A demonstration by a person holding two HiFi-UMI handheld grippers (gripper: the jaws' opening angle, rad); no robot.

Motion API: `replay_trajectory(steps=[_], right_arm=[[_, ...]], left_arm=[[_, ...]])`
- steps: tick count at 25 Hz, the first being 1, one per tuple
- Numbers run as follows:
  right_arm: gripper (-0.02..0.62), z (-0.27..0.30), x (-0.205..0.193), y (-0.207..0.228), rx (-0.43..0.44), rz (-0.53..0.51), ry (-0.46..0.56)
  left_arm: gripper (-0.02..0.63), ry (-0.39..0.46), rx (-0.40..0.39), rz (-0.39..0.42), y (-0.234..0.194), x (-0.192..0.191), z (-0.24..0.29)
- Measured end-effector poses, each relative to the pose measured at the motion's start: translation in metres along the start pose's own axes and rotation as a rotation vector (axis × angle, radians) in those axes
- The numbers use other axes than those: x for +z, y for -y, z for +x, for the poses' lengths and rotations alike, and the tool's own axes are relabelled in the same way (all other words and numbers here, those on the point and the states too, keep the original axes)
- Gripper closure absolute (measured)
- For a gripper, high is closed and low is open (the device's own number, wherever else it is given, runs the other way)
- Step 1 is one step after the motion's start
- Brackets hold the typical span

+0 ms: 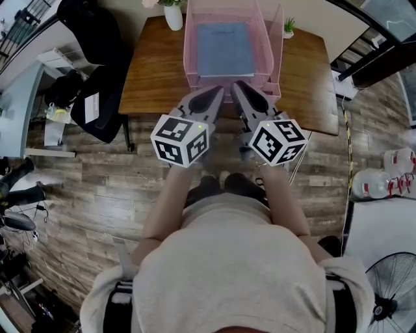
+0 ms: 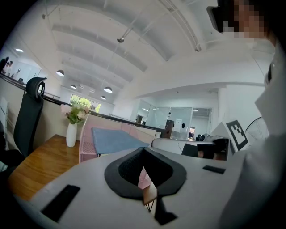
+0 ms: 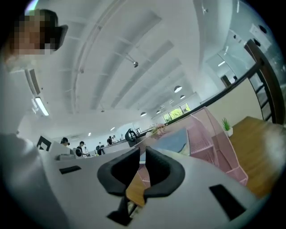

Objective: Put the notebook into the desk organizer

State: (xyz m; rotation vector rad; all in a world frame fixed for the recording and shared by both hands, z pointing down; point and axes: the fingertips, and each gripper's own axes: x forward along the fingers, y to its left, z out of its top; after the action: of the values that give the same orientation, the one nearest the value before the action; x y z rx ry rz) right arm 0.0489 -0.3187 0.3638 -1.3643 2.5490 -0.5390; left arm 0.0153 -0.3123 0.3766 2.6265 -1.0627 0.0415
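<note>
The blue notebook (image 1: 225,49) lies flat inside the pink mesh desk organizer (image 1: 190,55) at the back of the wooden desk (image 1: 156,75). Both grippers hover side by side over the desk's front edge, tips toward the organizer and clear of it. My left gripper (image 1: 220,92) has its jaws together with nothing between them. My right gripper (image 1: 235,86) is likewise shut and empty. Past the left gripper (image 2: 143,150) I see the notebook (image 2: 114,139) in the organizer (image 2: 87,147). Beyond the right gripper (image 3: 139,150), the organizer (image 3: 210,138) and the notebook (image 3: 175,141) show.
A white vase with flowers (image 1: 173,14) stands at the desk's back left, and a small potted plant (image 1: 288,27) at the back right. A black office chair (image 1: 97,97) is left of the desk. Water jugs (image 1: 377,183) and a fan (image 1: 390,299) stand on the floor at the right.
</note>
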Motion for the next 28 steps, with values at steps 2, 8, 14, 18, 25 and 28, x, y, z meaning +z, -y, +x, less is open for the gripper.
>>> replay_trajectory(steps=[2,8,14,18,25,28], right_arm=[[0.57,0.0,0.004,-0.004,0.003,-0.082,-0.011],[0.589,0.002,0.01,-0.018,-0.012,-0.338,-0.05],[0.586,0.002,0.01,-0.03,0.021,-0.41,-0.066],[0.586,-0.001,0.007,-0.029,0.021,-0.426,-0.078],[0.586,-0.001,-0.008,-0.025,0.029,-0.424,-0.122],[0.586,-0.002,-0.01,-0.023,0.022,-0.431,-0.129]], left_arm=[[0.595,0.015,0.0,0.034,0.002,0.003,0.0],[0.595,0.012,0.014,0.095,0.003,0.006,-0.001],[0.595,-0.002,0.035,0.102,0.004,-0.004,-0.004],[0.595,-0.019,0.058,0.13,0.004,-0.009,-0.005],[0.595,-0.086,0.057,0.247,0.004,-0.012,-0.004],[0.595,-0.086,0.059,0.238,0.002,-0.011,-0.006]])
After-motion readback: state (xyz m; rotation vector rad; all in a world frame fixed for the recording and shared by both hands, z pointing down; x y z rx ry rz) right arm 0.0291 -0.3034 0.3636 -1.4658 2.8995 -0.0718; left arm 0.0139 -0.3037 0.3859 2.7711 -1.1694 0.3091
